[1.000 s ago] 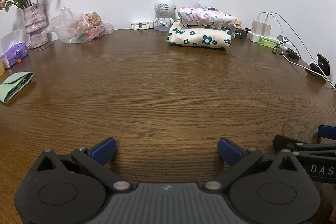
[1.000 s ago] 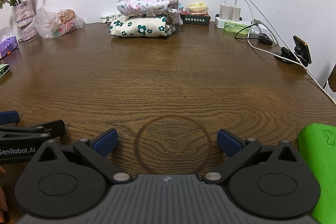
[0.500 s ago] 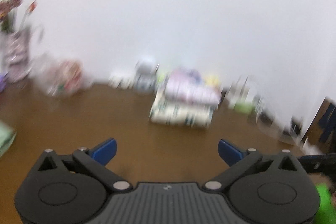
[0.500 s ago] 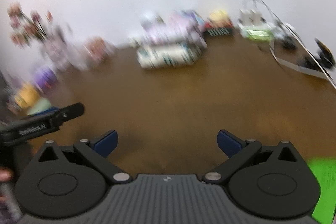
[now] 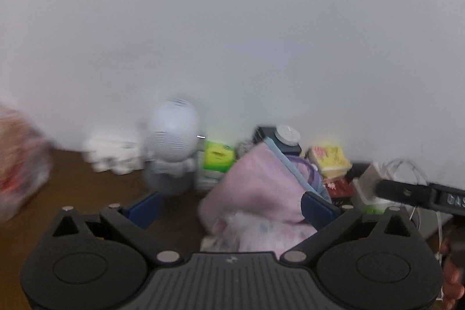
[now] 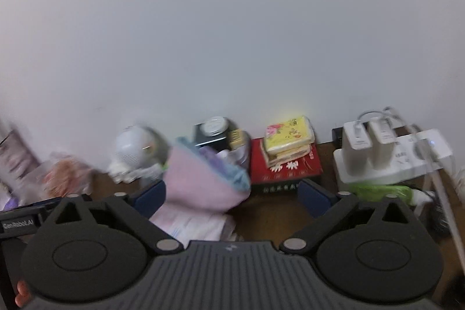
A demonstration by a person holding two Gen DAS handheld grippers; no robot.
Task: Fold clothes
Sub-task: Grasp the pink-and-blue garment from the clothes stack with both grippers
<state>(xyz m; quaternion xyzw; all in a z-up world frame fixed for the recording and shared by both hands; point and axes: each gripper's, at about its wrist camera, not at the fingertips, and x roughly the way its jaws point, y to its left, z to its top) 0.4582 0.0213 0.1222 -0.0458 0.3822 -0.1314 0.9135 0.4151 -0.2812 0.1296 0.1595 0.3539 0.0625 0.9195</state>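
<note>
Both hand-held grippers are close to the stack of clothes (image 5: 261,193) that lies at the back edge of the bench (image 5: 96,188), against the wall. The left hand-held gripper (image 5: 232,207) is released; its jaws have just been closing a little, and the pink top garment shows between its fingers, but the pads do not press on it. The right hand-held gripper (image 6: 232,193) is also released, and its jaws have just been closing slightly too. In its view the pink garment (image 6: 200,182) sits by its left finger, and a red box (image 6: 286,170) with yellow packets stands behind the gap.

The step in hand seems to be to take the top garment from the stack. To do it well, I would bring both grippers down onto the near edge of the pink cloth, well apart from each other, and pinch only the upper layer, so the floral pieces below stay in place. The white robot figure (image 5: 171,141), the green packet (image 5: 218,156) and the chargers (image 6: 369,147) stand very near the stack, so the lift should go up and toward the front edge, not sideways. The pictures are blurred, so the exact edge of the cloth is hard to tell.
</note>
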